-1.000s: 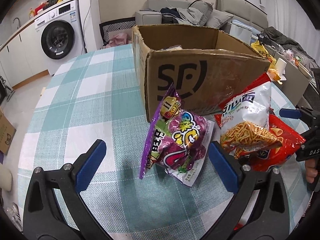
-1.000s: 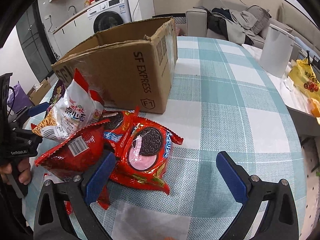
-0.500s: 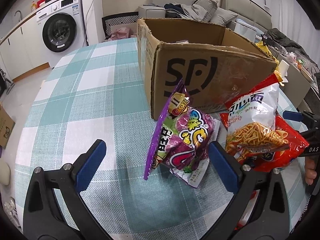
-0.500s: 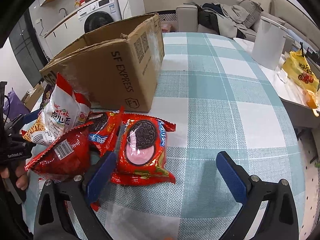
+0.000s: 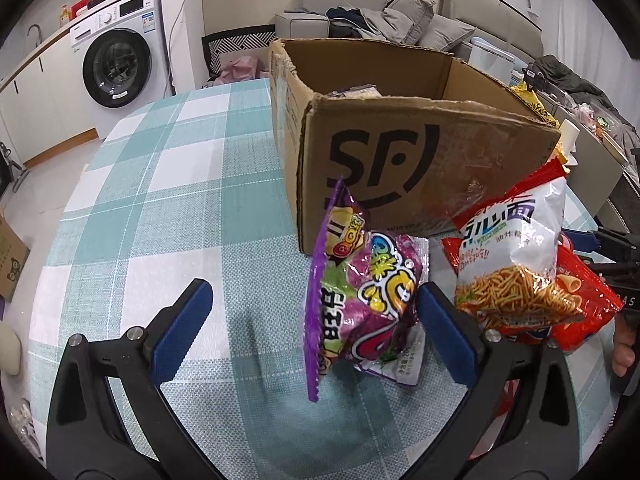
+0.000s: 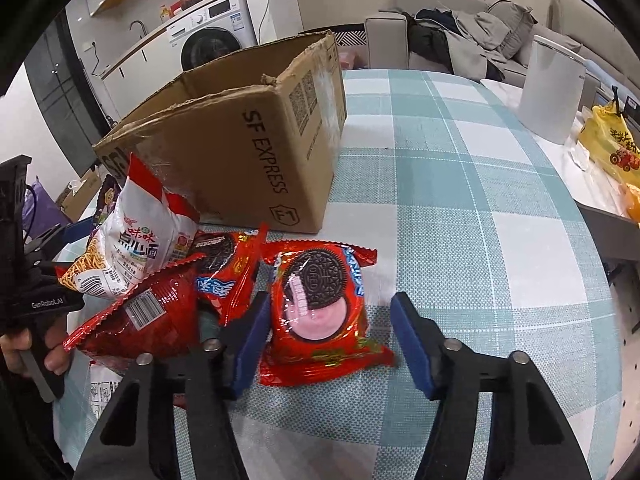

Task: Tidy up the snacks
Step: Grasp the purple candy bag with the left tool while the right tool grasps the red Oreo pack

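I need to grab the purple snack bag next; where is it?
Left wrist view: the purple snack bag stands before the cardboard box, against the left gripper's right finger.

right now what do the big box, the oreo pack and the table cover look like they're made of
Box: brown corrugated cardboard, matte, with torn ragged rims and printed black lettering.
Oreo pack: thin glossy plastic film, judging by the glare, crinkles and crimped ends.
Table cover: seemingly woven cloth, matte teal-and-white check with a visible weave; possibly a textured vinyl.

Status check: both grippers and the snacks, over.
Left hand-held gripper open beside purple candy bag. Right hand-held gripper open, straddling Oreo pack. Cardboard box unobstructed.
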Available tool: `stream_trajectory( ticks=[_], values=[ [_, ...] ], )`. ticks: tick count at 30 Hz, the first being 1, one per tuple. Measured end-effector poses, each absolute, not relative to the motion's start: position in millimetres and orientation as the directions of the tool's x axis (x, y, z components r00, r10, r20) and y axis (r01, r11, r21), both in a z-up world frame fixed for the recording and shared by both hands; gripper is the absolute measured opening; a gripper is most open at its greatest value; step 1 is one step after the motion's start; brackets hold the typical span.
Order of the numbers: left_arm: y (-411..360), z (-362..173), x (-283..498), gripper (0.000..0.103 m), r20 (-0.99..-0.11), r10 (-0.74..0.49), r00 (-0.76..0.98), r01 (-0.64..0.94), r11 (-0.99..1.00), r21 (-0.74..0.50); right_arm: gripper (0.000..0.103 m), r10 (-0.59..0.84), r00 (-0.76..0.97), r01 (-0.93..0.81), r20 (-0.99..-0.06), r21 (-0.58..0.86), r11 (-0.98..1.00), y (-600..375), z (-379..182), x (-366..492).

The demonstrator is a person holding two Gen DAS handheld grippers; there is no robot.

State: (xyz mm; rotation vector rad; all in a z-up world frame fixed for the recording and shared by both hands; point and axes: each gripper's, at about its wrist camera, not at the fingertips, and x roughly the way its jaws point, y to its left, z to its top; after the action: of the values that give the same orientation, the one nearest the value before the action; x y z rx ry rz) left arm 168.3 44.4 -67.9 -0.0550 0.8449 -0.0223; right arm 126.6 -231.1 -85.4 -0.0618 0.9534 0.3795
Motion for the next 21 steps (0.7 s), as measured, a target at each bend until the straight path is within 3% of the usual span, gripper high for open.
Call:
stream_trajectory(
  ticks=[2,5,10,21],
  values=[
    [44.7,-67.1,168.2,0.098,-0.743,-0.055,0.667,0.007,0.998,-0.067,0.053,0.293,0.518,-0.349,-0.804,0.113,0.930,-229.8,-85.1,125.5],
    [45.3,-67.5,168.7,0.084,-0.744,-0.078,0.664,0.024,0.996,-0.083,0.047,0.299,0.518,-0.356,-0.801,0.116,0.927,-228.8,-84.2,124.4],
    [43.9,-69.6,168.1,0.051,-0.747,-0.130,0.652,0.061,0.991,-0.119,0.046,0.305,0.522,-0.358,-0.797,0.120,0.926,-229.0,-83.3,122.1],
    [43.7,-65.1,156.4,0.047,-0.725,-0.151,0.672,0.077,0.988,-0.135,0.045,0.315,0.533,-0.353,-0.785,0.132,0.926,-233.8,-78.7,119.5]
  ],
)
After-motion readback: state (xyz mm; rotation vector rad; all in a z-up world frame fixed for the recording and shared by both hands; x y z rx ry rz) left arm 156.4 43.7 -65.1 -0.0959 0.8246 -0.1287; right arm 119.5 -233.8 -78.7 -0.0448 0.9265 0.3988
